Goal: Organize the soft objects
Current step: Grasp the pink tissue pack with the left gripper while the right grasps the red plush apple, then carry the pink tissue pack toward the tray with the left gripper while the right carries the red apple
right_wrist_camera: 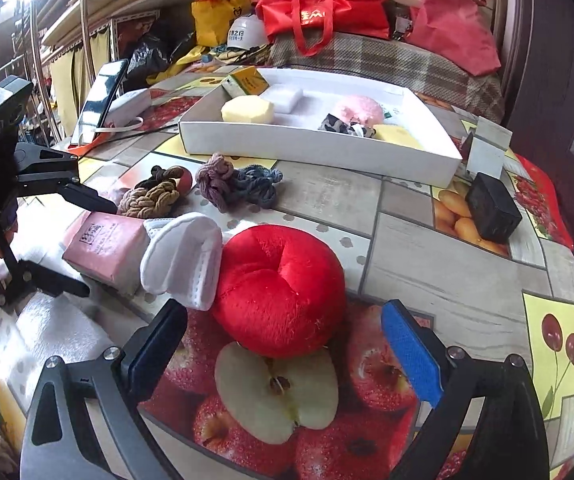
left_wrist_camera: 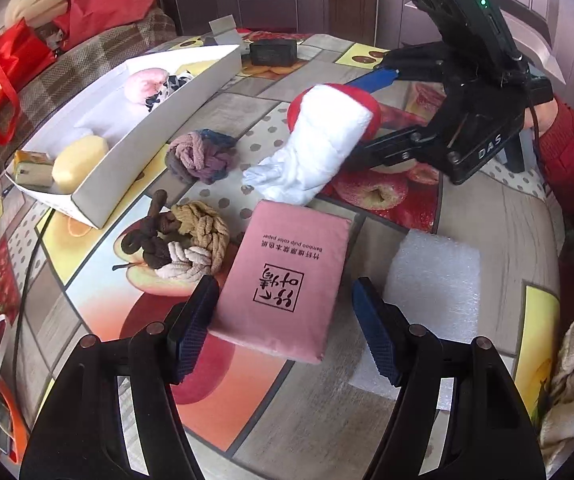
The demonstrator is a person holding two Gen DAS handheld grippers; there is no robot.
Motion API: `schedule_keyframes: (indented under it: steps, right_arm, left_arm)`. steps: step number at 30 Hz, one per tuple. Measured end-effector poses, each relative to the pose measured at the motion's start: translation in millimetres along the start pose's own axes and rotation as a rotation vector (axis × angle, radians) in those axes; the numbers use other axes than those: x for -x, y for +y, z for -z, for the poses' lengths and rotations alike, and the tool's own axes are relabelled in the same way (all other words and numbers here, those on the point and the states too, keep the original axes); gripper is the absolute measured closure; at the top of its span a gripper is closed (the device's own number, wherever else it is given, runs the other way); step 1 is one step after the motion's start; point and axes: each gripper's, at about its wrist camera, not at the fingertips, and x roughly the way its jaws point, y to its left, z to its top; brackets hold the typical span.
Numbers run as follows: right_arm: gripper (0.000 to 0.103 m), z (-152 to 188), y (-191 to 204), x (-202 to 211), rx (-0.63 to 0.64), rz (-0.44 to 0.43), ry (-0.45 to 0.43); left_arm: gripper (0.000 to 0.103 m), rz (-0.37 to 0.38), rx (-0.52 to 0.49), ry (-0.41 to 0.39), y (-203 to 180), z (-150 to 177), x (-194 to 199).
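A pink tissue pack [left_wrist_camera: 287, 276] [right_wrist_camera: 103, 244] lies on the fruit-print tablecloth. It sits between the fingers of my left gripper [left_wrist_camera: 283, 328] [right_wrist_camera: 75, 242]. The left pad is at the pack's edge, while a gap shows at the right pad, so the gripper is open. A red plush apple [right_wrist_camera: 283, 292] [left_wrist_camera: 373, 112] has a white fleecy sock [right_wrist_camera: 183, 260] [left_wrist_camera: 319, 148] leaning on it. My right gripper [right_wrist_camera: 285, 350] [left_wrist_camera: 367, 114] straddles the apple, open, with space on both sides. A purple-blue rope knot [left_wrist_camera: 199, 156] [right_wrist_camera: 235, 184] and a brown-tan rope knot [left_wrist_camera: 179, 240] [right_wrist_camera: 151, 196] lie nearby.
A long white box [left_wrist_camera: 147, 152] [right_wrist_camera: 307, 144] at the table's far side holds a pink puff, yellow sponges and a small carton. A white foam sheet [left_wrist_camera: 435, 280] lies beside the pack. A black block [right_wrist_camera: 493, 208] and a propped phone [right_wrist_camera: 101, 96] stand on the table, with red bags [right_wrist_camera: 319, 12] beyond it.
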Motion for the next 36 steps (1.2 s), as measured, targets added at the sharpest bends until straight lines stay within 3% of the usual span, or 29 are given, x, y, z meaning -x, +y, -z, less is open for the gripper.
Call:
schedule_keyframes:
  steps: [2,3,6,11,14,18,21,30,36]
  right_arm:
    - [0.025,-2.8,1.3,-5.0,0.005,-0.006,0.009]
    - [0.037,-3.6,1.3,-6.7,0.005,-0.011,0.013]
    - [0.042,-2.5,-1.4,-2.9,-0.008,-0.021,-0.002]
    - [0.044,4.8,-16.8,13.0,-0.075,0.022,-0.047]
    - [0.044,6.6,-31.2,24.0,-0.144,0.056,-0.097]
    - [0.043,3.9,-41.9,41.8,-0.231,0.088,-0.195]
    - [0.043,-2.5,-44.5,56.9,-0.271,0.118,-0.271]
    - [0.044,-21.2,-53.3,98.9,-0.335,0.160,-0.455]
    - [0.044,-37.1,-69.5,114.6,-0.377,0.167,-0.505]
  left_arm:
    - [0.036,0.000,0.004,0.000,1.5,0.4,-0.2]
    - [0.047,0.013,0.008,0.002,2.3,1.4,-0.8]
    - [0.053,0.024,0.021,-0.010,3.4,2.4,-0.7]
    - [0.053,0.023,0.040,-0.056,6.7,1.8,12.5]
    - [0.053,0.002,0.067,-0.133,10.2,-3.4,28.9]
    - [0.053,-0.101,0.112,-0.288,16.6,-18.6,57.8]
    - [0.053,-0.176,0.143,-0.357,26.1,-36.9,73.4]
    - [0.052,-0.364,0.151,-0.391,55.6,-103.6,74.4]
    - [0.052,-0.413,0.187,-0.423,73.9,-130.0,69.6]
